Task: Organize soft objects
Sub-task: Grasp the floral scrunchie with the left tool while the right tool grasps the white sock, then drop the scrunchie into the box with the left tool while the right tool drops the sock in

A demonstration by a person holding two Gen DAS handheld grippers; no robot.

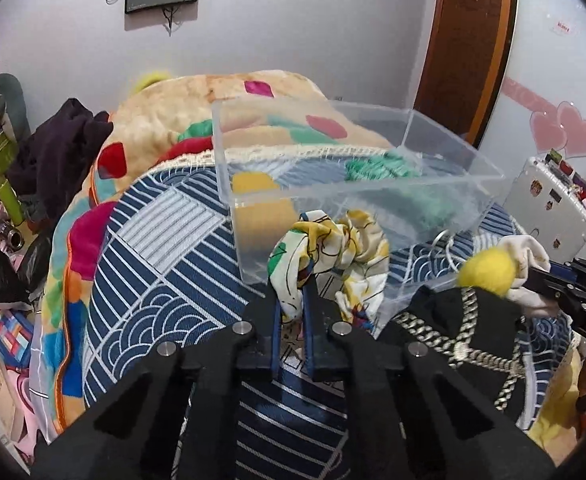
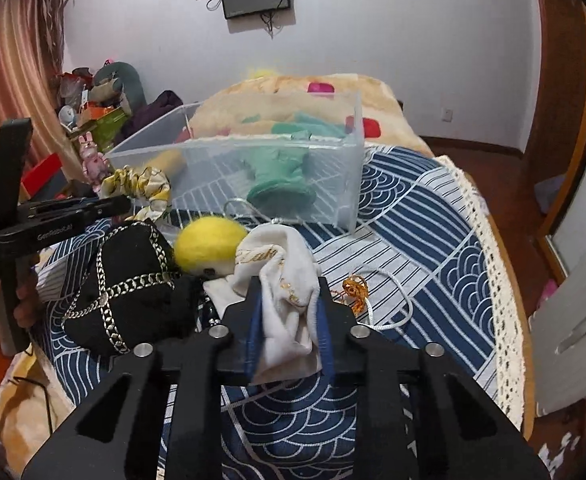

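Note:
My left gripper is shut on a yellow-and-white patterned scrunchie and holds it at the near wall of a clear plastic bin. The bin holds a green cloth. My right gripper is shut on a white cloth pouch with gold lettering. A yellow fuzzy ball lies against the pouch, next to a black pouch with silver chains. The right gripper shows at the right edge of the left wrist view, and the left gripper shows at the left of the right wrist view.
Everything lies on a bed with a blue-and-white patterned cover and a colourful blanket behind the bin. A white cord with an amber charm lies right of the pouch. Clutter stands at the left; a white cabinet stands at the right.

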